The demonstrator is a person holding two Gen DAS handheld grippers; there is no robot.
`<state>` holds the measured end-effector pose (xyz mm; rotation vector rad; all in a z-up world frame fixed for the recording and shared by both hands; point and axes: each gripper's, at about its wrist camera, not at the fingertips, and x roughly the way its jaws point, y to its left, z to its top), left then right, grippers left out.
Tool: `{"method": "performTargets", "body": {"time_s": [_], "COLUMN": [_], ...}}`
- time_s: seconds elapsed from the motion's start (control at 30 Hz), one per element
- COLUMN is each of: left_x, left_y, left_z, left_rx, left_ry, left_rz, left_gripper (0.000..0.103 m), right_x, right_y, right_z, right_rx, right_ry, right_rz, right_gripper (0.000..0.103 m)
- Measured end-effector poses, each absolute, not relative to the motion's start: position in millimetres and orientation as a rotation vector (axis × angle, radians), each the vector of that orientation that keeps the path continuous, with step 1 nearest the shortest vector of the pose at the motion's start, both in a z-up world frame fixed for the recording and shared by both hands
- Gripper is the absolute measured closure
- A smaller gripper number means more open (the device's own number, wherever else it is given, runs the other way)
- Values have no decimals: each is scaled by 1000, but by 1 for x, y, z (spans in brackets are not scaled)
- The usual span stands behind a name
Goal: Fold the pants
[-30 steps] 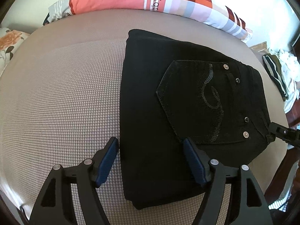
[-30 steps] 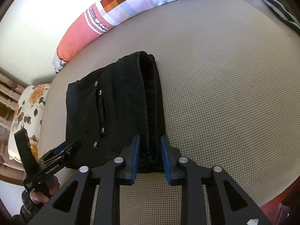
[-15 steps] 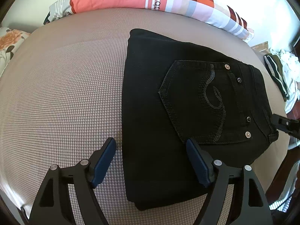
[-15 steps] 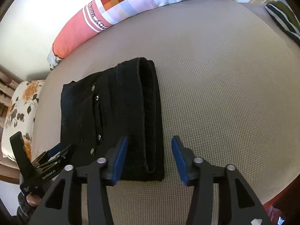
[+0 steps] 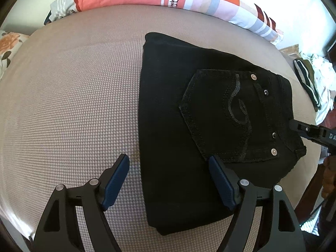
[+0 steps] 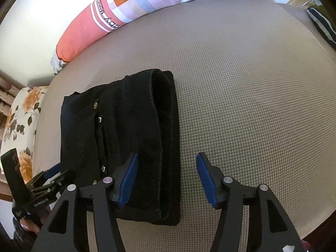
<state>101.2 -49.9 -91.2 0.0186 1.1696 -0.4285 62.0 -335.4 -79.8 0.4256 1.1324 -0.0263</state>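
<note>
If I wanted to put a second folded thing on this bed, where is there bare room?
The widest bare stretch of mattress lies between the folded black pants, the long patchwork pillow and the striped garment. A second stretch runs from the pants toward the floral pillow. It is crowded by the clothes pile.

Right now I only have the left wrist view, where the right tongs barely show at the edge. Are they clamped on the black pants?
Observer: No. The right tongs are opening; the edge of the pants lies between the pads, and neither pad presses on it.
Operator: What does that edge look like?
Observer: It shows several stacked layers, lying flat on the bed cover.
Operator: Who holds my left tongs?
Observer: A hand grips their handle at the lower left of the right wrist view.
</note>
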Motion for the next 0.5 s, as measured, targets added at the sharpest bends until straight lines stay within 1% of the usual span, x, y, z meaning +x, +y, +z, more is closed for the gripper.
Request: {"method": "performTargets", "body": {"time_s": [0.27, 0.5], "left_x": [119, 138], "left_y": [-48, -39], "left_z": [-90, -95], "left_rx": [-18, -138], "left_ry": [1182, 1230], "left_rz": [-439, -519], "left_gripper": [25, 25], "right_x": [66, 74], "right_y": [-349, -367], "right_z": [-94, -102], "right_rx": [467, 565], "right_ry": [1153, 1152], "right_rz": [63, 209], "right_gripper": [47, 46]}}
